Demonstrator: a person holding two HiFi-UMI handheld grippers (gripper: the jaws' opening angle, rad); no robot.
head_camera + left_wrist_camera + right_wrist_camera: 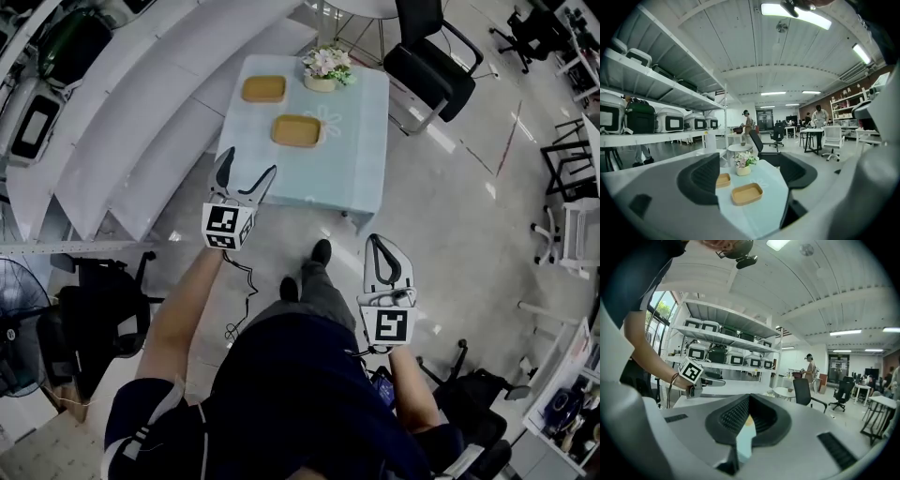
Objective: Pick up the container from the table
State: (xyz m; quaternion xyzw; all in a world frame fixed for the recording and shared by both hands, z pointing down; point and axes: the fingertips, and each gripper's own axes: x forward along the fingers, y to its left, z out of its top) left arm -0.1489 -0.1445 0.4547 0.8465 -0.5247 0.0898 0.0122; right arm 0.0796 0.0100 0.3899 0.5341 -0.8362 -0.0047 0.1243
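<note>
Two shallow tan containers rest on a pale blue table (361,141): the nearer container (297,130) (747,193) sits mid-table, the farther container (263,88) (723,180) lies toward the back left. My left gripper (247,166) (750,176) is open and empty, hovering off the table's near left edge and pointed at the containers, apart from them. By the person's right side, well short of the table, hangs my right gripper (379,242) (749,401); it is shut on nothing, and only a sliver of table shows between its jaws.
A pot of flowers (325,67) (743,163) stands at the table's far edge. A black office chair (427,66) is behind the table to the right. White shelving (141,112) runs along the left. The person's feet (309,267) are on the floor in front of the table.
</note>
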